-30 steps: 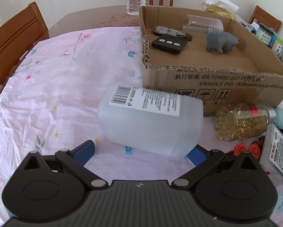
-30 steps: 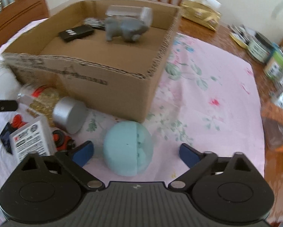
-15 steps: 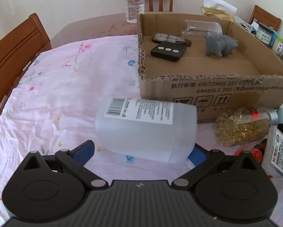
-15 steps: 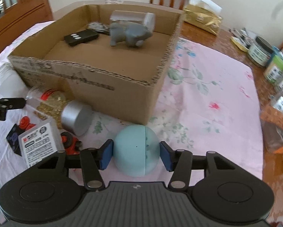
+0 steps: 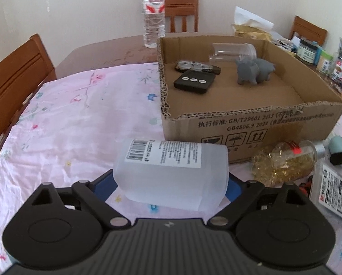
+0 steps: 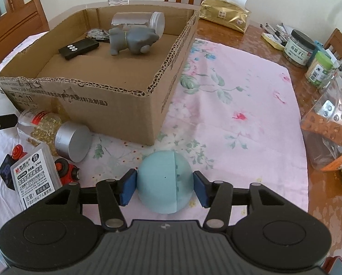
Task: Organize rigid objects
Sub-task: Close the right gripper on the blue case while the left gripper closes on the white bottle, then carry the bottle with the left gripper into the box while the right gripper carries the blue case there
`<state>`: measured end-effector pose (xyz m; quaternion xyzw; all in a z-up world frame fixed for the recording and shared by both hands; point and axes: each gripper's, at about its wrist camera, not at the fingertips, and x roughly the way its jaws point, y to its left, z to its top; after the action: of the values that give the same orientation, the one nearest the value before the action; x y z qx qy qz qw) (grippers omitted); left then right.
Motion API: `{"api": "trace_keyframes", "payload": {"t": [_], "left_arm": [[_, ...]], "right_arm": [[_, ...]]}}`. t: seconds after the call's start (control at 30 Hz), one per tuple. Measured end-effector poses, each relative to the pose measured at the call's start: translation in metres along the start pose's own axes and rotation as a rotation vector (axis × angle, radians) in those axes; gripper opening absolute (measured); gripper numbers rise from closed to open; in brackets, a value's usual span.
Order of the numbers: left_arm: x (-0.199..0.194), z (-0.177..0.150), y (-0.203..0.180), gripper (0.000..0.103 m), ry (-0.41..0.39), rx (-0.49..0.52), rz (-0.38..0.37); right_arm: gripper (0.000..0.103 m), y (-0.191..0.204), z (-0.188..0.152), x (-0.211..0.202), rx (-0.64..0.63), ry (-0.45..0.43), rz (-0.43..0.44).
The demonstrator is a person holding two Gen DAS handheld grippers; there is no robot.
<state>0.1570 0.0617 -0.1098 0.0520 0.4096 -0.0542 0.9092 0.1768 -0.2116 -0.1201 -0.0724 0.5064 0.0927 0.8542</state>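
Note:
My left gripper (image 5: 171, 186) is shut on a frosted white plastic bottle (image 5: 171, 171) that lies sideways, held just above the pink cloth. My right gripper (image 6: 164, 186) is shut on a light blue ball (image 6: 164, 186), lifted a little off the cloth. The cardboard box (image 5: 251, 123) (image 6: 116, 105) stands beyond both. It holds a black remote (image 5: 194, 81), a grey toy animal (image 5: 253, 70), a clear jar (image 5: 232, 50) and a small flat item.
A jar of yellow beads with a silver lid (image 6: 56, 133), a white refill box (image 6: 36, 174) and red and black toy parts (image 6: 65, 170) lie in front of the box. A water bottle (image 5: 153, 13), tissue pack (image 6: 223, 15), jars and a plastic bag (image 6: 331, 128) stand around. Wooden chairs surround the table.
My right gripper closed on the blue ball and lifted it. My left gripper closed on the white bottle and rose slightly with it.

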Motion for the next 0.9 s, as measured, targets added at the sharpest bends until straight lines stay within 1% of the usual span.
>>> {"api": "trace_keyframes", "payload": {"t": [0.17,0.33,0.57,0.7,0.9], "left_arm": [[-0.002,0.000,0.005,0.091,-0.011,0.057,-0.038],[-0.002,0.001,0.006,0.084,-0.011,0.072,-0.075],[-0.002,0.002,0.007,0.083,-0.005,0.069,-0.080],[-0.006,0.003,0.008,0.083,0.000,0.068,-0.071],[-0.015,0.007,0.010,0.083,0.041,0.079,-0.064]], "right_arm": [[0.059,0.000,0.000,0.000,-0.018,0.003,0.010],[0.059,-0.001,0.000,0.000,-0.025,0.000,0.012],[0.058,0.003,0.002,0.000,-0.076,0.006,0.005],[0.058,0.005,0.002,-0.002,-0.085,0.006,-0.008],[0.057,0.004,0.002,-0.008,-0.082,0.010,-0.007]]}}
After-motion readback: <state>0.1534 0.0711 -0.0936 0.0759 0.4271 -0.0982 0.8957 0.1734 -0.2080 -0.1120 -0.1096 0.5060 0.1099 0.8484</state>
